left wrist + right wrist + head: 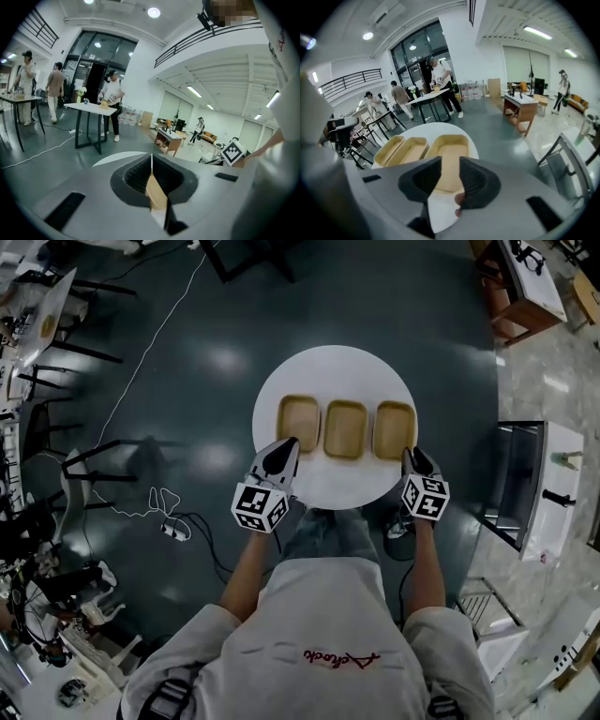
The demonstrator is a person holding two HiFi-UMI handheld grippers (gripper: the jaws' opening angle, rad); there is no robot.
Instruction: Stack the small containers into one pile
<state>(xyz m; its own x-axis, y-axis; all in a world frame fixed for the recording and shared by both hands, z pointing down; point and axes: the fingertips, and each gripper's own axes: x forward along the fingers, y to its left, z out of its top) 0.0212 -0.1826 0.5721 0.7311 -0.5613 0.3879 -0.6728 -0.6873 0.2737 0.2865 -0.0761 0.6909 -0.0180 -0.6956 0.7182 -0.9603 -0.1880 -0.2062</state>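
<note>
Three shallow tan containers lie side by side in a row on the round white table [335, 367]: left [298, 423], middle [345, 428], right [394, 429]. My left gripper [289, 448] hovers at the near edge of the left container, its jaws shut with nothing between them; in the left gripper view [151, 159] a strip of tan container [157, 194] shows below the closed tips. My right gripper [412, 457] is at the near right corner of the right container. Its jaws [450, 161] stand apart, and the right container [450, 143] shows through the gap, untouched.
A white cable [159, 502] trails over the dark floor left of the table, near black chair frames [89, 460]. A white cabinet [544, 484] stands to the right, a wooden desk [525, 287] at the far right. People stand at tables [91, 108] across the room.
</note>
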